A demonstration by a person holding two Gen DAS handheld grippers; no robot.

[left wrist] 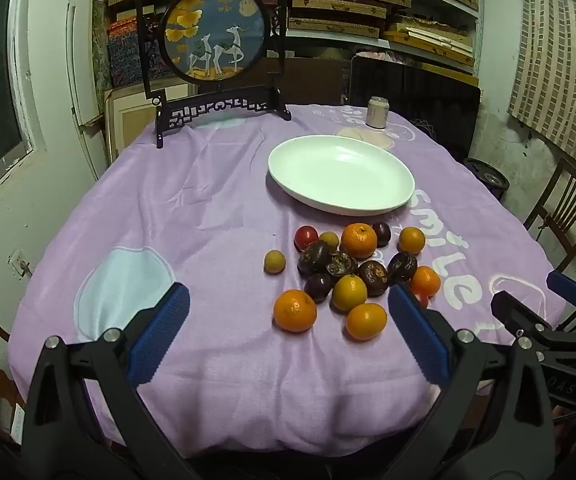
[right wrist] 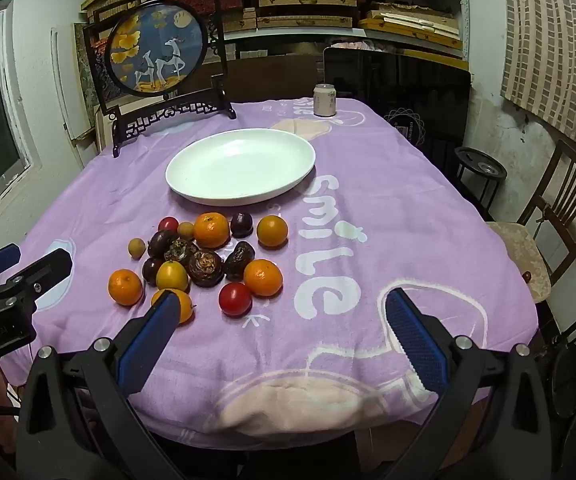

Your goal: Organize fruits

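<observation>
A pile of fruit (left wrist: 352, 272) lies on the purple tablecloth: oranges, dark plums, shrivelled dark fruits, red tomatoes and small tan fruits. It also shows in the right wrist view (right wrist: 207, 260). A white oval plate (left wrist: 342, 174) stands empty just beyond the pile, also in the right wrist view (right wrist: 241, 166). My left gripper (left wrist: 288, 300) is open and empty, held above the near table edge with an orange (left wrist: 295, 310) between its fingers' lines. My right gripper (right wrist: 279, 308) is open and empty, to the right of the pile, near a red tomato (right wrist: 235, 299).
A framed round deer picture on a black stand (left wrist: 215, 40) stands at the table's far left. A drink can (left wrist: 378, 112) stands at the far edge. Wooden chairs (right wrist: 560, 208) stand to the right. Shelves of boxes fill the back wall.
</observation>
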